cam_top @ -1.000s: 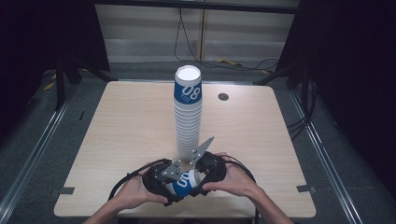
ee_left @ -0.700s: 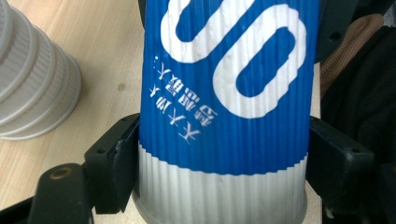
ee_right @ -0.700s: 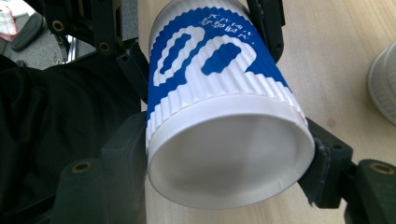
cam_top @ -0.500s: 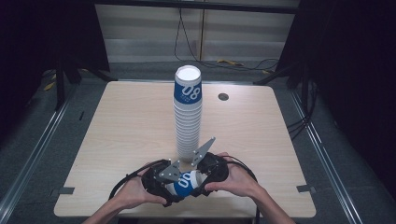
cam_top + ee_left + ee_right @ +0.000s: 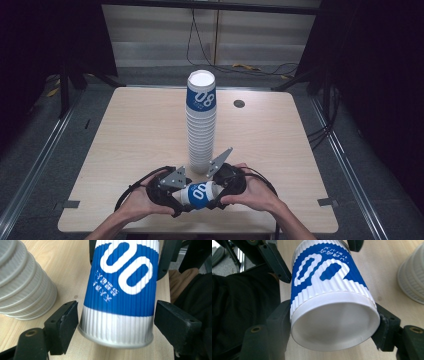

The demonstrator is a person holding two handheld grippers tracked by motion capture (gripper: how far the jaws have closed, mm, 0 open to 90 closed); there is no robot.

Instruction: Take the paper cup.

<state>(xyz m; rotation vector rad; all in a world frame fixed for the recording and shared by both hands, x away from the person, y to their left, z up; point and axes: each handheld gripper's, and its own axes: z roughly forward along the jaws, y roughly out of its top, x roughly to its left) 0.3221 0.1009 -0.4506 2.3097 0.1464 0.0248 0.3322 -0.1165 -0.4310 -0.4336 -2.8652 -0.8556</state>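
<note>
A blue-and-white ribbed paper cup [image 5: 199,195] lies on its side in the air just above the table's [image 5: 135,140] front edge, between both grippers. My right gripper [image 5: 213,192] comes from the right; in the right gripper view its pads press both sides of the cup's [image 5: 329,290] wide rim end, so the right gripper [image 5: 334,322] is shut on it. From the left, my left gripper [image 5: 186,197] reaches in. Its jaws stand open around the cup's [image 5: 120,290] white base end, with a gap at one pad [image 5: 172,322].
A tall stack of the same cups [image 5: 201,125] rises just behind the grippers, mid-table; its lower part [image 5: 22,282] is close beside the left jaws. A small dark round hole [image 5: 239,104] sits at the back right. Cables loop at the front edge.
</note>
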